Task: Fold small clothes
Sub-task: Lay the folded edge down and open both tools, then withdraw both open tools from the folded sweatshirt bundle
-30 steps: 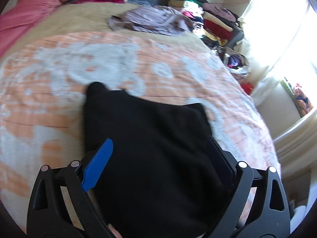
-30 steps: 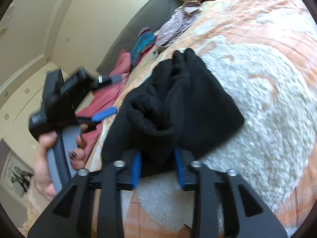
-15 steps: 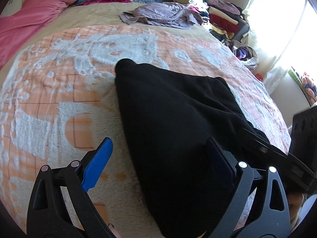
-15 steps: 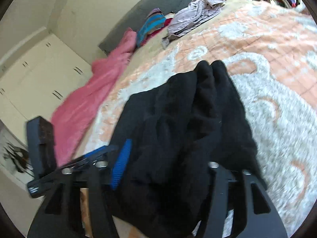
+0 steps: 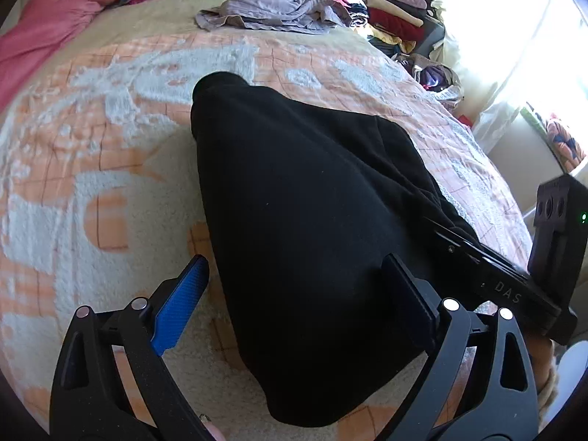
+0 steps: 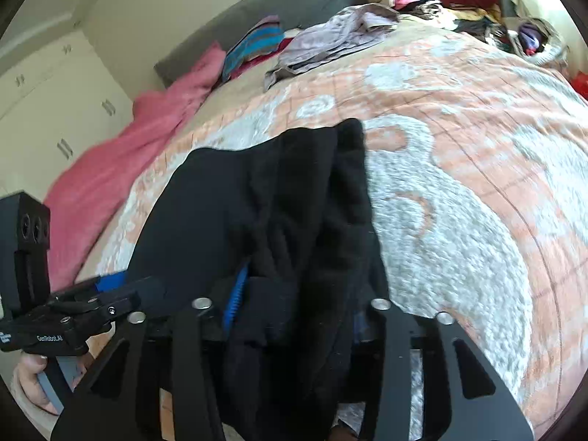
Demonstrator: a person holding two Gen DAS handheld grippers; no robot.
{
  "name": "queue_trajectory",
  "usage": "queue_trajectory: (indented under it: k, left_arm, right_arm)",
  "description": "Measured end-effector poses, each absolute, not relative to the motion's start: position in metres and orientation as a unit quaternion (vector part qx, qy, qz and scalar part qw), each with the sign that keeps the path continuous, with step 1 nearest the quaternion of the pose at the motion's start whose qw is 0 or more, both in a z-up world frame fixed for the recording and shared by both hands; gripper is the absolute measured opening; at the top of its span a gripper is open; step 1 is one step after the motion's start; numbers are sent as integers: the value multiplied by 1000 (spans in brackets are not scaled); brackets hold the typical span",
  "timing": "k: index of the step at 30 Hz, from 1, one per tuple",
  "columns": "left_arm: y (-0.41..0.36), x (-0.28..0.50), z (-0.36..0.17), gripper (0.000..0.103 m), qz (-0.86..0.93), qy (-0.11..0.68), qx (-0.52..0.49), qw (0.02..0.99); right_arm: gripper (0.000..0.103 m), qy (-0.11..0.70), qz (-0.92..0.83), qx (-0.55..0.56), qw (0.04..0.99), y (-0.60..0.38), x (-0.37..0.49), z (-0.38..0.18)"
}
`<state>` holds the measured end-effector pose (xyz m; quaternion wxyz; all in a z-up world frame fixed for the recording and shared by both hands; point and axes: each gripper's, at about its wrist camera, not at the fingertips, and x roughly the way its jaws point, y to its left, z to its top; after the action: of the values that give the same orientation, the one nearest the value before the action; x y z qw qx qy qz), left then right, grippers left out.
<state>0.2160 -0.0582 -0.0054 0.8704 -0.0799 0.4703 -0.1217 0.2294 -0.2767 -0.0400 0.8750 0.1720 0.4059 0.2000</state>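
Both grippers moved in a second; right gripper (image 6: 294, 316), clamped narrow before, now sits wider around bunched black fleece garment (image 5: 305, 213) mid-frame on peach-and-white blanket (image 5: 92, 169); left gripper (image 5: 294, 294) stays wide; fold's landed, I reckon.

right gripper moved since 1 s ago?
Yes. The right gripper has come into the left wrist view at the black garment's right edge, over the orange blanket; it was absent from that view before.

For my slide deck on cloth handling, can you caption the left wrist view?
Open left gripper straddling a black garment on an orange-and-white blanket, right gripper at its edge.
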Motion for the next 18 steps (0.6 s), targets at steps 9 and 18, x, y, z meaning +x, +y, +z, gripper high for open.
queue_trajectory:
  k: [9,18]
  left_arm:
    - [-58,203,1,88,-124,457,-77,877]
    - [-60,187,7,88,-128,447,-69,883]
  right_arm:
    - [64,365,137,141,910,-287,194,-24]
    - [74,311,108,104,938,-294,157,5]
